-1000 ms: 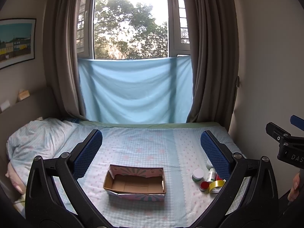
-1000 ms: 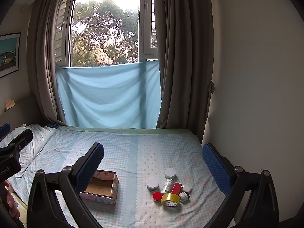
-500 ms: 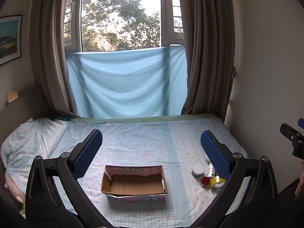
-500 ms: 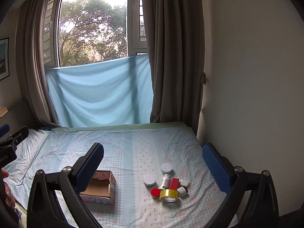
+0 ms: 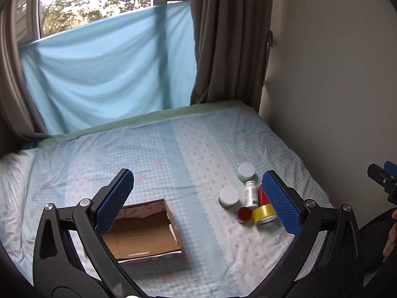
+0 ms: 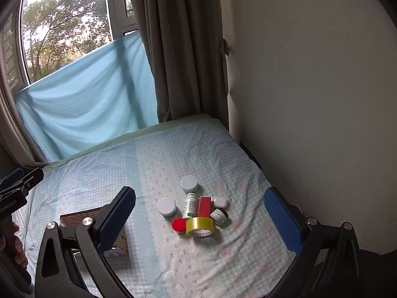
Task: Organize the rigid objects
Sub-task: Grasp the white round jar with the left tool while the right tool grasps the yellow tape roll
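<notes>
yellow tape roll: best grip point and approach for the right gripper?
Yellow tape roll stands on edge at the near end of the cluster. Come from above and pinch its two flat faces; red-lidded jar crowds its left.

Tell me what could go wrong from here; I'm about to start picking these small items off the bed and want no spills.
1. The items lie packed together: closing on the yellow tape roll may knock the red-lidded jar or the upright red box beside it.
2. The white bottle lies on its side on soft bedding and could roll if nudged.
3. The cardboard box sits apart, so each carry crosses open bed; a loose grip in the right hand-held gripper may drop things.
</notes>
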